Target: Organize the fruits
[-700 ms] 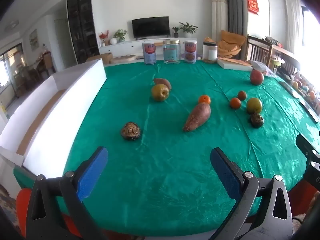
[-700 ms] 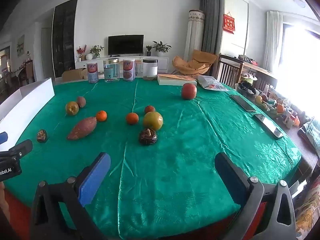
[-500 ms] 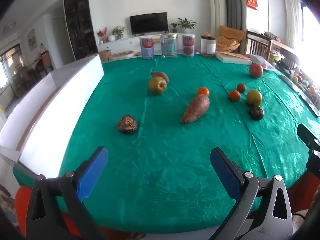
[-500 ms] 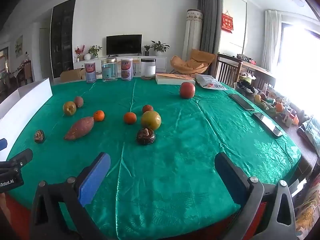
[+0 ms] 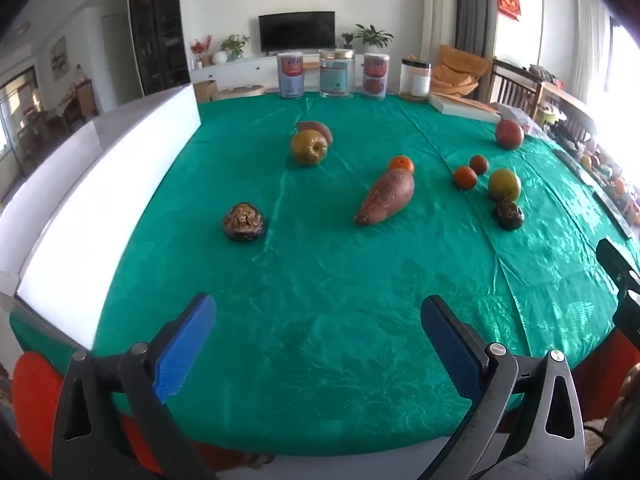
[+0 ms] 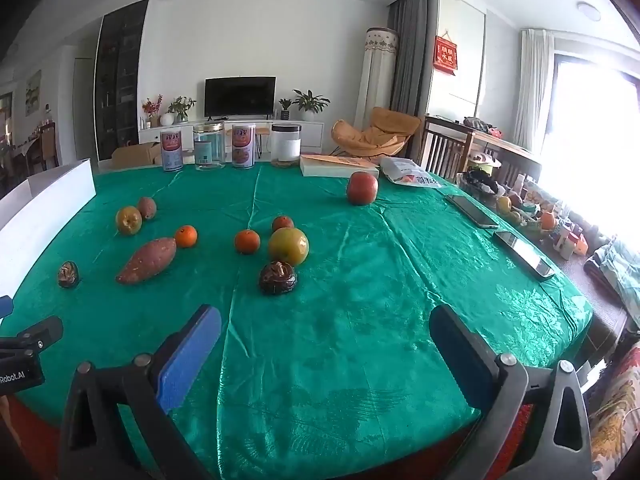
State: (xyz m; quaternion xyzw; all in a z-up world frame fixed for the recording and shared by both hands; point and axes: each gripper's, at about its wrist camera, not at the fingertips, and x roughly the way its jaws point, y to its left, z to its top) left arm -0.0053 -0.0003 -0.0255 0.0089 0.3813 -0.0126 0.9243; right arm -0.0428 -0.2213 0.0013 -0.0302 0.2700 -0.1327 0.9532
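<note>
A round surface (image 5: 320,320) covered in a shiny green cloth is filling both views, with produce lying scattered across its middle. The left gripper (image 5: 318,338) is hovering low over the near edge, its blue pads spread wide and holding nothing. The right gripper (image 6: 325,348) is doing the same beside it, jaws wide apart and empty.

A white box (image 5: 100,184) is standing along the left edge. Nearest the left gripper, a dark wrinkled fruit (image 5: 243,222) is sitting alone, close to that box. A sweet potato (image 5: 386,197) is lying further in, with a small orange (image 5: 401,164) just behind it. A yellow-green apple (image 6: 288,245) is resting near the middle, a second dark fruit (image 6: 277,278) just in front of it, and a red apple (image 6: 362,187) well apart at the back.

The box is probably where the fruit is going, though its inside is not visible. No fruit is being gripped yet. A good first pick would be the lone dark fruit: coming down with a pad on either side, closing gently so it is not rolling away on the slippery cloth.
</note>
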